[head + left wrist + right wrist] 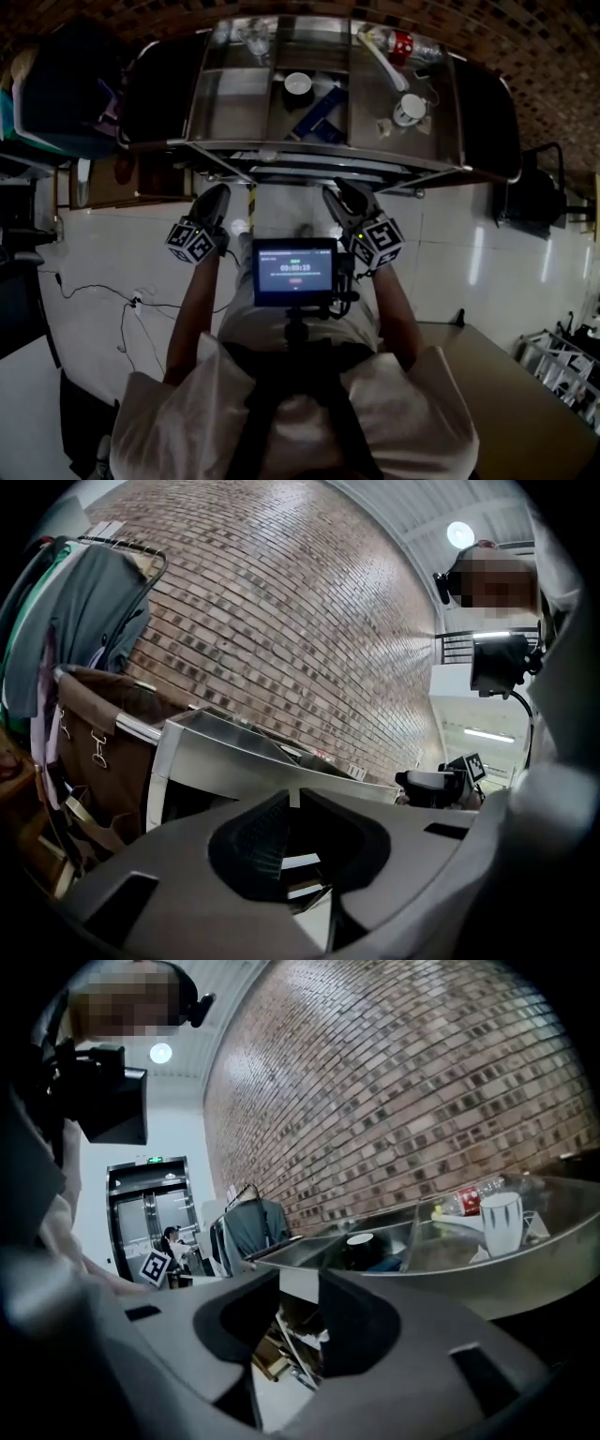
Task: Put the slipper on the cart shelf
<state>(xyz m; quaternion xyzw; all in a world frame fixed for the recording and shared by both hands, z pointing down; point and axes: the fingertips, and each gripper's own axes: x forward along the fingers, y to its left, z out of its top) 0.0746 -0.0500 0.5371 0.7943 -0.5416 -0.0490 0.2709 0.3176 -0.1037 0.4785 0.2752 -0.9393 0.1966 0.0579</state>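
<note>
Two grippers are held low before the body: the left gripper (214, 200) with its jaws brought together on nothing, the right gripper (347, 199) with its jaws apart and empty. No slipper is seen in any view, so a grasp is likely still to be made, and a blind reach could be knocked against the rim of the cart (319, 150). Farther off, the top tray is crowded — a white cup (409, 110) and a bottle (405, 43) could be toppled.

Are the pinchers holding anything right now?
No, nothing. The left gripper is shut with nothing between its jaws, and the right gripper is open and empty.
</note>
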